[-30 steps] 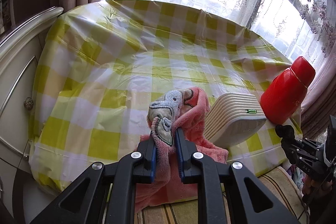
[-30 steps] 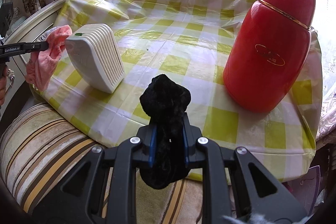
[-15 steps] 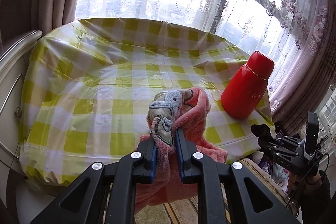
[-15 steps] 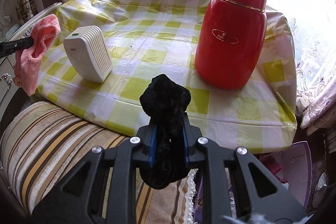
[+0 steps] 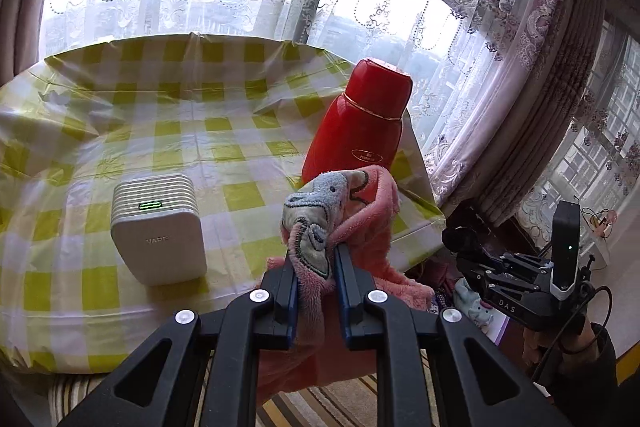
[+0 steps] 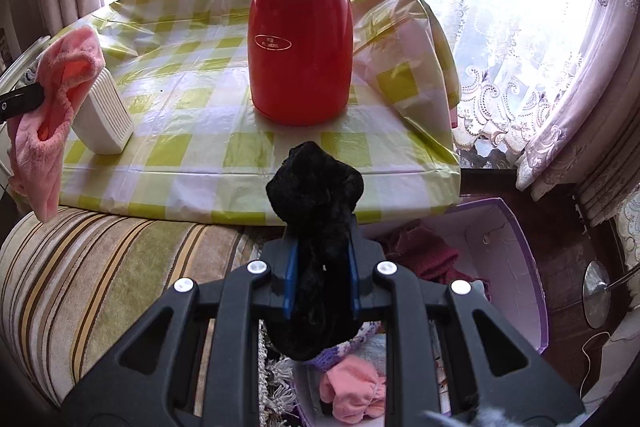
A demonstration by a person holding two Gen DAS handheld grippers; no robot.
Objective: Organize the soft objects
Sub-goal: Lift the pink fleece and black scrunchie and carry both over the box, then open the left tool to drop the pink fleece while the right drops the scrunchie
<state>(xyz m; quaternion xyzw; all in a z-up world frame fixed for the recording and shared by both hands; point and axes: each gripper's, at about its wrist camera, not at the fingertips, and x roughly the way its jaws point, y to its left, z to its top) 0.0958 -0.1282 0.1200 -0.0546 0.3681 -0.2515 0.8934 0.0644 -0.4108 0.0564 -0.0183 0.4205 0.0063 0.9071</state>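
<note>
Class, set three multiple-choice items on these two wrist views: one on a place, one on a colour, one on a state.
1. Where does the red flask stand?
A. On the checked tablecloth
B. In the purple box
C. On the striped cushion

2. What colour is the cloth in the right gripper?
A. Pink
B. Black
C. White

3. How is the left gripper?
A. Open and empty
B. Shut on the pink cloth
C. Shut on the white device

Answers: 1 A, the flask stands upright on the cloth-covered table. 2 B, a black cloth bulges from between its fingers. 3 B, pink fabric is pinched between its fingers.
</note>
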